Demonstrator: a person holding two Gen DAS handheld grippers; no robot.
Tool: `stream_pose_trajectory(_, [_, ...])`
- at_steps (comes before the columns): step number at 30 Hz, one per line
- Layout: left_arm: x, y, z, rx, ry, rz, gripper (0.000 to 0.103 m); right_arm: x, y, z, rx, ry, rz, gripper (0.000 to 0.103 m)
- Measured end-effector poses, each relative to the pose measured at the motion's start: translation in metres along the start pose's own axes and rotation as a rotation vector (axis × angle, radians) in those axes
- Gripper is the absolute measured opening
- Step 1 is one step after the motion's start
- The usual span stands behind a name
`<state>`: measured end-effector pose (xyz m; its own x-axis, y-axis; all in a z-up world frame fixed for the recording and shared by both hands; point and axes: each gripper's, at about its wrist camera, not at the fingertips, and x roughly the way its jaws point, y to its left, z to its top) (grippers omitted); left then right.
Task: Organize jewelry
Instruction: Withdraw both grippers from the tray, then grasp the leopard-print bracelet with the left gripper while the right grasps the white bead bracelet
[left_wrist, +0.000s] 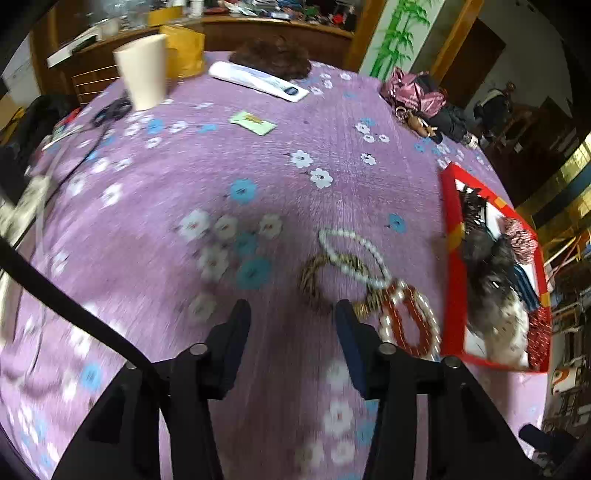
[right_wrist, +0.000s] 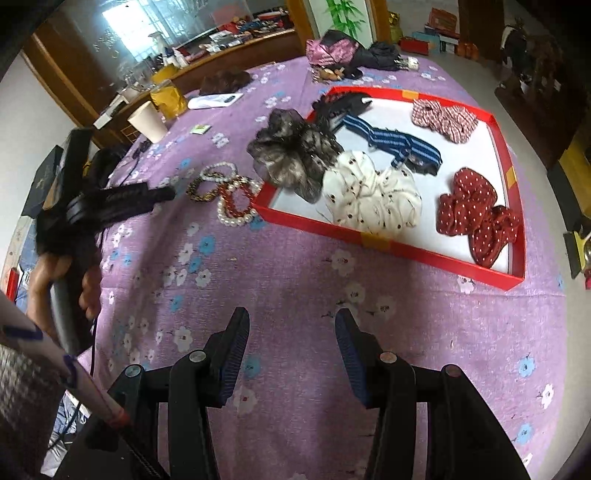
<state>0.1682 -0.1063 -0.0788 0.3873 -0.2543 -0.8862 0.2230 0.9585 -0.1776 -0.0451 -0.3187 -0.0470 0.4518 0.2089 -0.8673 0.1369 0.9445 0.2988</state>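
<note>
Closing in on the jewelry pile: the left gripper (left_wrist: 291, 314) is partly open with nothing in it, hanging over the leopard-print bangle (left_wrist: 314, 284), white pearl bracelet (left_wrist: 354, 258) and red-and-pearl beaded bracelet (left_wrist: 410, 325), all lying just beside the red shallow cardboard tray (right_wrist: 369, 236). The right gripper (right_wrist: 291, 325) is half open and empty too. Next move, I'd guess: drop lower and pinch one bracelet only.

Both wrist views look steeply down, near the purple bedspread (left_wrist: 332, 147), sharing the red tray (right_wrist: 388, 243).
</note>
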Motion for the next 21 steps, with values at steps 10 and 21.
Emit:
stream_pose_trajectory(10, [0.031, -0.014, 0.015, 0.129, 0.031, 0.016, 0.007, 0.011, 0.006, 0.022, 0.051, -0.007, 0.009, 0.052])
stream_pose_trajectory(21, [-0.013, 0.044, -0.047, 0.093, 0.084, -0.012, 0.006, 0.05, 0.068, 0.058, -0.113, 0.037, 0.054, 0.052])
